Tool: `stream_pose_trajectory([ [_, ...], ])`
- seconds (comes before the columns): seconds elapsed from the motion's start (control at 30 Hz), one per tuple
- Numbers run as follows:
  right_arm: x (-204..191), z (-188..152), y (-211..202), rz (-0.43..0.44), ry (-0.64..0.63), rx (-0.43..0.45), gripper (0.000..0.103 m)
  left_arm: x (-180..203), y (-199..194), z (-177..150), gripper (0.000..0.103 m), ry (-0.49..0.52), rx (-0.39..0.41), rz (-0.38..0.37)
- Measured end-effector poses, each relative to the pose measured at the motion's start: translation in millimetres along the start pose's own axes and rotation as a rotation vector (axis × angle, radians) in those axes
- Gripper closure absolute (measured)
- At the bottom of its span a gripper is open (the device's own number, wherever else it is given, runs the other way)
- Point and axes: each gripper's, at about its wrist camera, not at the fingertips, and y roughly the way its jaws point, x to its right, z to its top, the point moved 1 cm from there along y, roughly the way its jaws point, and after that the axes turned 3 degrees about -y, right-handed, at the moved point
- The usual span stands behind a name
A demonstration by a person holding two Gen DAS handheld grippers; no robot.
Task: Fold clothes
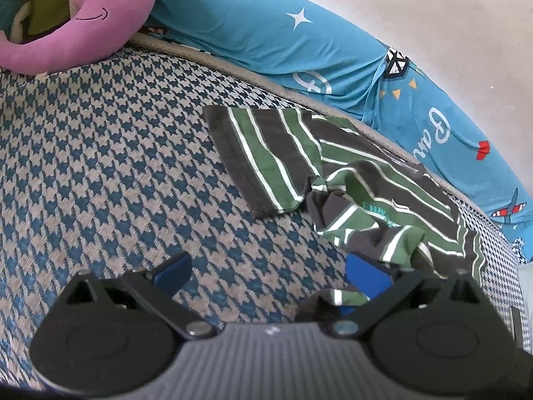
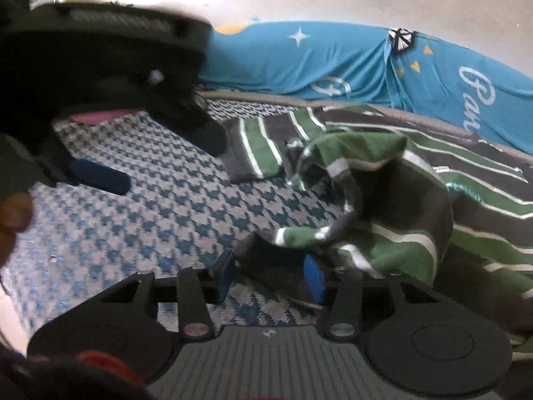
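Left wrist view: my left gripper [image 1: 266, 273] hangs low over the bed [image 1: 100, 166], its houndstooth cover filling the frame, jaws spread wide with nothing clamped between them. The striped shirt [image 1: 383, 186] lies crumpled toward the right, near the bed's far edge; one sleeve is laid out flat to its left, and a fold of fabric drapes over my right blue pad [image 1: 364, 275] without being pinched. The blue bedding [image 1: 299, 43] and the pink plush toy [image 1: 100, 16] sit well behind. Judgement: to fold cleanly, I should take the hem at a flat edge, not the bunched middle, and pull it taut before laying it over. Right wrist view: my right gripper [image 2: 271, 273] is low and level, pointing along the bed, jaws part-way apart with a dark edge of the shirt lying between the pads; they do not look pressed onto it, though blur makes this uncertain. The shirt rises in a loose hump just ahead. The left gripper sits up left, tilted down, open, apart from the cloth. Judgement: close fully on the edge before lifting, or it slips.
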Motion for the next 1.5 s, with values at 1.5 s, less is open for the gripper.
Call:
stream_pose_trajectory([
  [1.5, 81.9, 1.2, -159.3, 0.042, 0.094, 0.045, 0.076, 56.9, -25.8, -47.8, 0.0, 0.25, 0.043, -0.034],
])
